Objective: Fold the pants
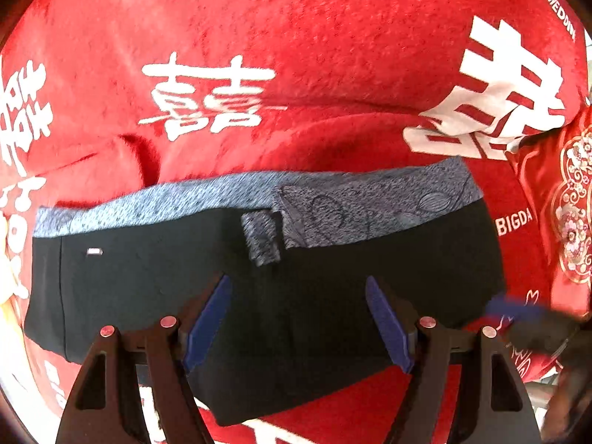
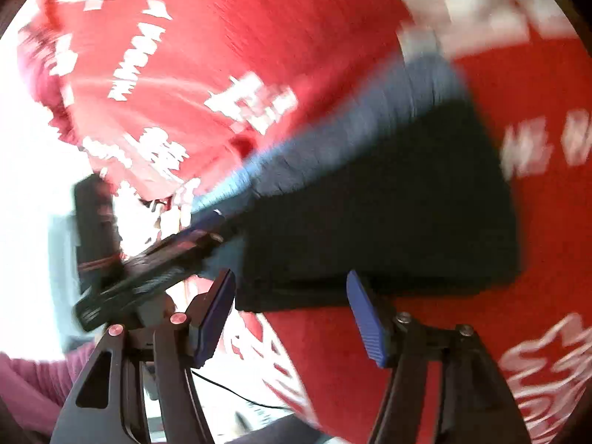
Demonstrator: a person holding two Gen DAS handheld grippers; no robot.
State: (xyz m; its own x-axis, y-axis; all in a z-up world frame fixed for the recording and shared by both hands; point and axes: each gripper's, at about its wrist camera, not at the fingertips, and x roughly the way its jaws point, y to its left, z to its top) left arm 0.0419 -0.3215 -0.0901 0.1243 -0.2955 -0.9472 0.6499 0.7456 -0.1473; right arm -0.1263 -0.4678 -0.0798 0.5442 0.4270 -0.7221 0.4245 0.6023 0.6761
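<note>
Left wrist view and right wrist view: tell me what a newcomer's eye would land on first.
First comes the bright red blanket with big white double-happiness characters, filling both views. Against it lie the black pants, folded into a compact block in the middle, grey patterned waistband along the far edge. In front, the left tongs stand open over the pants, and the right tongs stand open at the near edge in a blurred view.

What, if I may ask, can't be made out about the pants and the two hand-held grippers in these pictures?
- Pants, left wrist view: the near edge is hidden behind the open left hand-held gripper, so the number of folded layers is unclear.
- Pants, right wrist view: motion blur smears the waistband and every fold line.
- Left hand-held gripper, right wrist view: blurred, so its jaws cannot be read there.
- Red blanket: the lettering is cut off at the frame edge.
</note>
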